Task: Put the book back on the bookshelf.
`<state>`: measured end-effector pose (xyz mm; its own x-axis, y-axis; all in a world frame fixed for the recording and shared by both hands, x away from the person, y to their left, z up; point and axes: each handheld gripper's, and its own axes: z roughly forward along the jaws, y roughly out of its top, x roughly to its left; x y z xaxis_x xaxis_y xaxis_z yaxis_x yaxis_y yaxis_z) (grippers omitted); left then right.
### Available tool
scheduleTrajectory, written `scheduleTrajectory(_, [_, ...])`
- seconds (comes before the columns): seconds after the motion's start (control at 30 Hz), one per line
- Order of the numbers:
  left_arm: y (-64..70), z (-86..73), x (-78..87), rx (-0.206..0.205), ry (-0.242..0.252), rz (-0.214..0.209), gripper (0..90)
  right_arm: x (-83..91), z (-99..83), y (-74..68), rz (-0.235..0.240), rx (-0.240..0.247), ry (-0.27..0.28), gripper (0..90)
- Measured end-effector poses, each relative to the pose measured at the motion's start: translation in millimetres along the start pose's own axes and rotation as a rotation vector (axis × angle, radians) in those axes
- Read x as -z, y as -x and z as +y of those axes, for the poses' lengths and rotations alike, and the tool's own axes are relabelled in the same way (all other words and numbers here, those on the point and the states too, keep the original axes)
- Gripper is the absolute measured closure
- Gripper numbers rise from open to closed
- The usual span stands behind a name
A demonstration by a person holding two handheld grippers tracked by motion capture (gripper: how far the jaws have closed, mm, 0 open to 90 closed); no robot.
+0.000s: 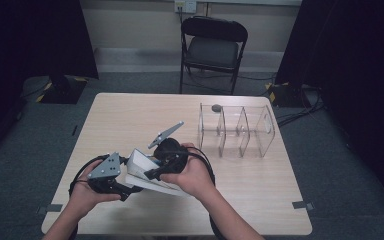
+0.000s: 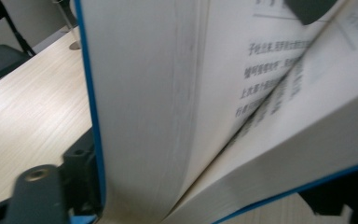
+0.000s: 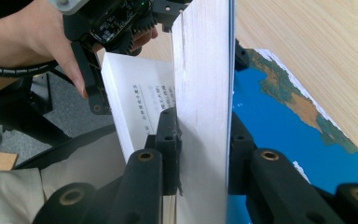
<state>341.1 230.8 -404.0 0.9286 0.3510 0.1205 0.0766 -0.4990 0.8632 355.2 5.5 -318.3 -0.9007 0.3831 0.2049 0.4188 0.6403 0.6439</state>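
Object: your work piece is a thick paperback book (image 1: 147, 172) with a blue cover, lying open near the front edge of the table (image 1: 130, 115), between your two hands.
Left gripper (image 1: 125, 191): it meets the book's left end. In the left gripper view one jaw lies against the blue cover edge (image 2: 89, 93), but you cannot tell whether the jaws are clenched on it.
Right gripper (image 3: 203, 140): clenched on a thick block of pages plus the cover, one jaw on either side, holding that block upright.
Handling: judge it moderately heavy; the page block is stiff when pinched whole, while loose leaves are floppy and tear easily.
Where to grip: take many pages together, close to the spine, never a single leaf; the glossy cover may slide.
Writing: printed columns of Chinese characters (image 2: 270, 79) show on the open page, too blurred to read.
Cover art: a map-like picture in blue, green and tan (image 3: 303, 112); you see no legible title or brand.
Background: a clear divided rack (image 1: 237, 129) stands well apart at the right.
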Motion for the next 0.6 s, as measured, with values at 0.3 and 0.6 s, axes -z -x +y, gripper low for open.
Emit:
scheduleTrajectory(0.3, [3.0, 6.7, -5.2, -0.061, -0.041, -0.053, 42.0, 1.0, -5.9, 2.2, -0.004, 0.007, 0.008, 69.3])
scheduleTrajectory(0.6, [1.8, 21.1, -4.3, -0.077, -0.028, -0.049, 53.0, 13.5, -19.8, 11.9, -0.061, 0.008, 0.178, 44.3])
